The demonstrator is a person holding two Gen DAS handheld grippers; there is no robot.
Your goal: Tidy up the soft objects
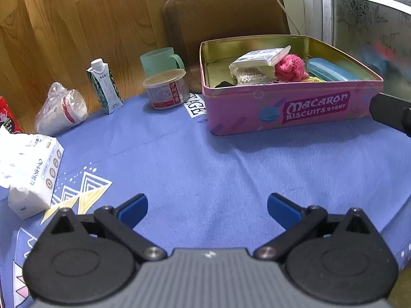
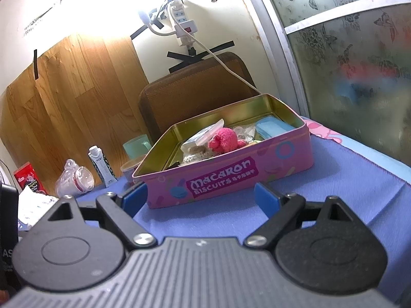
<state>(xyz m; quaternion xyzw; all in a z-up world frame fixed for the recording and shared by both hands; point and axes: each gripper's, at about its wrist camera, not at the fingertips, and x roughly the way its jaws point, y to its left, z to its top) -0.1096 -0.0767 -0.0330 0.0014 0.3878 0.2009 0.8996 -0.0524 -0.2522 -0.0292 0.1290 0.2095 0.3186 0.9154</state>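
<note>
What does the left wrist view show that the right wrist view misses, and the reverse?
Left wrist only: the white tissue pack in full on the blue tablecloth, and the open left gripper. Right wrist only: the white power strip taped to the wall, and the open right gripper. Both: the pink Macaron Biscuits tin holding the pink knitted ball, plus the green mug and small drink carton.
</note>
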